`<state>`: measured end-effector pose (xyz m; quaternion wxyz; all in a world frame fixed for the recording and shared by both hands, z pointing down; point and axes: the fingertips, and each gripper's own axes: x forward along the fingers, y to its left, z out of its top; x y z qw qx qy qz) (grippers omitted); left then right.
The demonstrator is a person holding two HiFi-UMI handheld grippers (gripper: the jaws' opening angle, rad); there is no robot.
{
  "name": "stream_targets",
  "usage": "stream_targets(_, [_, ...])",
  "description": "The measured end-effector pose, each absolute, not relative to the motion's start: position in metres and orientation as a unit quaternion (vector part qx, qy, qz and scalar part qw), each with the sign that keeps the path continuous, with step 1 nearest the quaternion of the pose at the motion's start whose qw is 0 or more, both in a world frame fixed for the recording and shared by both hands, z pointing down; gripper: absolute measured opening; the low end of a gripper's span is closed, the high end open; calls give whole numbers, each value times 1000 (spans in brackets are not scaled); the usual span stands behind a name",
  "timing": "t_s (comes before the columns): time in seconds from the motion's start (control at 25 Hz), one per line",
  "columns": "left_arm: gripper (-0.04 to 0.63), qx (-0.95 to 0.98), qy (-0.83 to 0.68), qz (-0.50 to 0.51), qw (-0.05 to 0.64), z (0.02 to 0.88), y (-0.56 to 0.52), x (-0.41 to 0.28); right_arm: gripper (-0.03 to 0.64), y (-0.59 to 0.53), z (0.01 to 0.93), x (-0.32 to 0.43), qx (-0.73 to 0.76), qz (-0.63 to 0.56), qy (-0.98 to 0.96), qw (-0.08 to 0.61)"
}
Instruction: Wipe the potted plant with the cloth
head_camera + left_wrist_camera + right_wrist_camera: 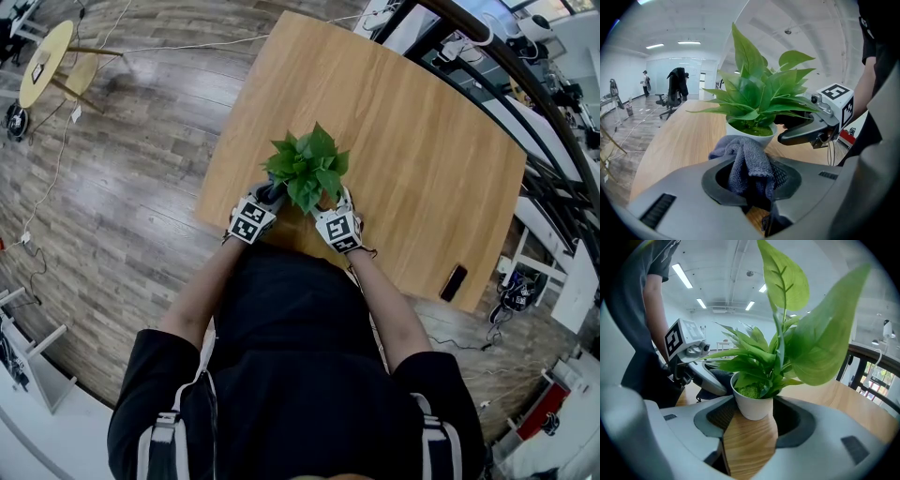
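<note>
the potted plant (307, 169) stands on the wooden table (422, 131), near the table's lower left edge in the head view, with both grippers drawn up close on either side of it. the left gripper (263, 203) sits at the plant's lower left; in its own view its jaws are pinched on a grey cloth (748, 161), which bunches up out of the gap and lies just in front of the white pot (751, 133), touching or all but touching its near wall. the right gripper (333, 208) is at the plant's lower right. in the right gripper view its jaws bracket the pot (752, 404) at the middle of the frame, one pad on each side; they appear to be clamped on it, though the contact on the right side is hard to make out. broad green leaves (820, 338) fill the upper right of that view. a dark phone (454, 281) lies near the table's lower right edge.
</note>
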<state>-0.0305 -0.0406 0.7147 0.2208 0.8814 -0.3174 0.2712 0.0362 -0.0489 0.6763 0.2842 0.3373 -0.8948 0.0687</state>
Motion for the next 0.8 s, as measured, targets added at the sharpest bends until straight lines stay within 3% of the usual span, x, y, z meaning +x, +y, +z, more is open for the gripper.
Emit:
stream_targets(0.44, [112,881,-318,269,224,713,-42,-35,242,-21,678,22,308,75,-909,272])
stream_targets(0.8, [112,880,-322,269,224,715,-45,-35,242,-47,688,55,355,102,-888,274])
